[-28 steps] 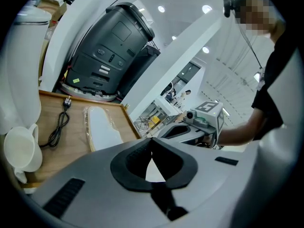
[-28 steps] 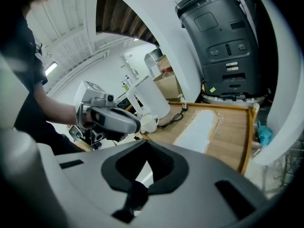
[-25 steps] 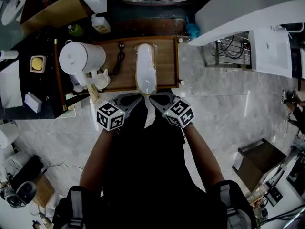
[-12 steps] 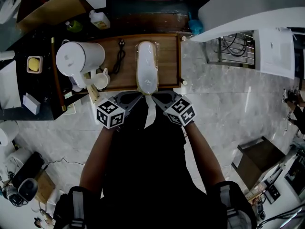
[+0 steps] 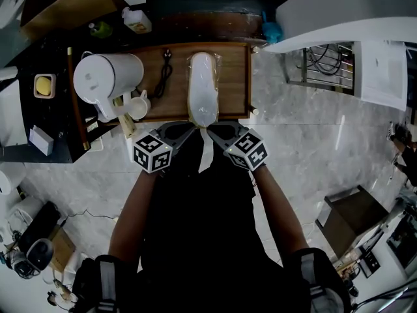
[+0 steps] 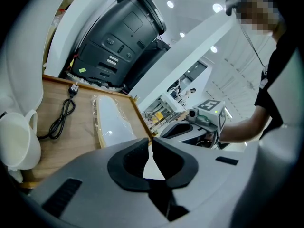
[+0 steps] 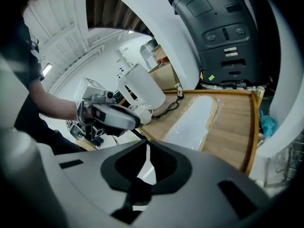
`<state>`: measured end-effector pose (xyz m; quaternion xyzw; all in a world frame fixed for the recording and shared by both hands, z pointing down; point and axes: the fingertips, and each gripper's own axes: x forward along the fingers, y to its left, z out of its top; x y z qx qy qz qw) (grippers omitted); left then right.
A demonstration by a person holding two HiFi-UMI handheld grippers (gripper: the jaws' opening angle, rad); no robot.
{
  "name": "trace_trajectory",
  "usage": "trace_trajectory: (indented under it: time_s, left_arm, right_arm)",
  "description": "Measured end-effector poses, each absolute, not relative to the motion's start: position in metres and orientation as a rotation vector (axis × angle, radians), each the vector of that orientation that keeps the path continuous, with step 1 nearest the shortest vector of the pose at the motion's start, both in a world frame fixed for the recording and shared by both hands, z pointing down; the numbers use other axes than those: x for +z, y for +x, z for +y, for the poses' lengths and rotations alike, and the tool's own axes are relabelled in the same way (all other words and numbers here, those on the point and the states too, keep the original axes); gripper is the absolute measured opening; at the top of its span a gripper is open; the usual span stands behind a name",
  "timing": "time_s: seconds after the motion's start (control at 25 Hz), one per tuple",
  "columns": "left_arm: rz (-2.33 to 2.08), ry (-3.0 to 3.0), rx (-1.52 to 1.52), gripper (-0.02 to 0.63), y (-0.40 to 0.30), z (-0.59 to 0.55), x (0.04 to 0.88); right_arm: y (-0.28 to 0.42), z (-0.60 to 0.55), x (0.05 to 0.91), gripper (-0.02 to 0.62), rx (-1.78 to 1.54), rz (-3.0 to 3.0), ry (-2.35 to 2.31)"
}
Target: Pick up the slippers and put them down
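L gripper [image 5: 190, 130] & R gripper [image 5: 212, 131]: both closed tip-to-tip, nothing visibly held. Just beyond, the bagged slippers [image 5: 202, 87] lie flat on the wooden tabletop [image 5: 233, 77]. Prob. light, soft, slick wrap, so you'd best pinch the sole edge, not loose film.

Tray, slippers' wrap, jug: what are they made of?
Tray: wood, matte; brown grain shows. Wrap: thin clear plastic film, glossy, crinkled with glints. The slippers inside look white; their material is unclear. Jug: probably white plastic, smooth with a soft sheen.
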<state>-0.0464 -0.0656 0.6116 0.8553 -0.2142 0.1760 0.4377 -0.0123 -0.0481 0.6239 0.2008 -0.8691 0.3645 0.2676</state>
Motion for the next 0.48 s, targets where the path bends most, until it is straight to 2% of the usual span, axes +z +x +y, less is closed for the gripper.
trace_trajectory:
  time_s: [0.12, 0.28, 0.48]
  left_arm:
    - [-0.533, 2.114, 0.448, 0.025, -0.047, -0.065, 0.617]
    - [-0.54, 2.098, 0.462, 0.103, -0.049, -0.068, 0.626]
    - [-0.532, 2.09, 0.477, 0.137, -0.048, -0.071, 0.632]
  right_arm:
    - [-0.012, -0.048, 0.628, 0.025, 0.992, -2.344, 0.536]
    - [-0.011, -0.051, 0.634, 0.071, 0.985, -2.344, 0.541]
    - [-0.008, -0.053, 0.638, 0.123, 1.003, -2.342, 0.543]
